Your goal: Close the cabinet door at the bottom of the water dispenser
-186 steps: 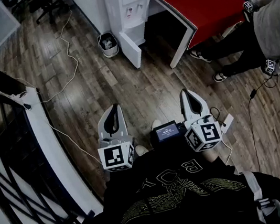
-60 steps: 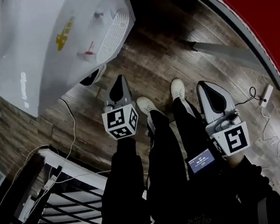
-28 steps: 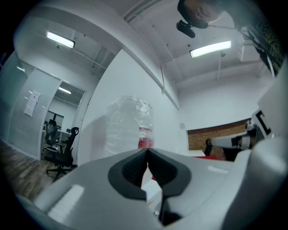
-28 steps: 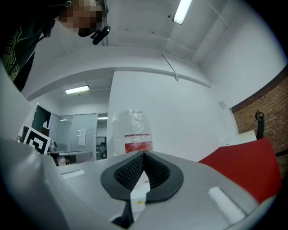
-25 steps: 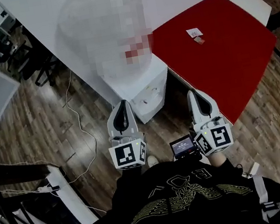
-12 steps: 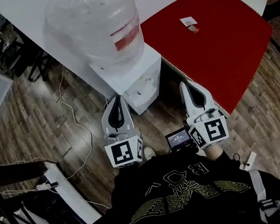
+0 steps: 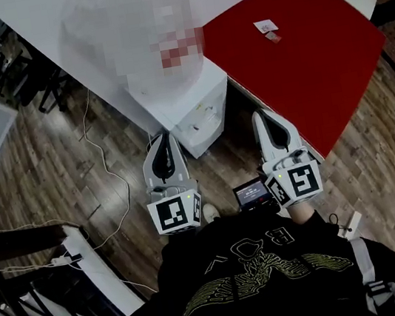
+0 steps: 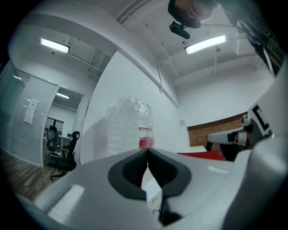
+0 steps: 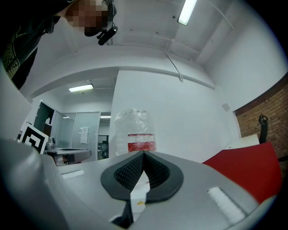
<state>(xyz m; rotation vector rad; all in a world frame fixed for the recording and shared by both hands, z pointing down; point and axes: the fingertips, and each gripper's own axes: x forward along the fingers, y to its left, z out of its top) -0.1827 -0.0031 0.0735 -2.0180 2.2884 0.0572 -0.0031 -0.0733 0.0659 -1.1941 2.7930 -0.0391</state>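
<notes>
The white water dispenser point(image 7: 202, 119) stands ahead of me, its bottle point(image 8: 129, 126) on top. From above, its top hides the lower cabinet door. My left gripper point(image 7: 165, 138) is held level just in front of the dispenser's left side, and its pads meet with nothing between them point(image 8: 147, 150). Level with it and to the right, my right gripper point(image 7: 260, 116) sits near the edge of the red table point(image 7: 299, 46), also shut and empty point(image 9: 143, 153). In the right gripper view the bottle point(image 9: 135, 130) rises behind the jaws.
A white cable point(image 7: 105, 169) trails over the wooden floor on the left. A black and white railing point(image 7: 47, 291) fills the lower left. Office chairs point(image 7: 26, 77) stand behind a glass wall at upper left. A small screen point(image 7: 252, 195) hangs between the grippers.
The head view has shifted a little, so the dispenser and the red table sit differently in the picture. Both grippers stay side by side, level and shut.
</notes>
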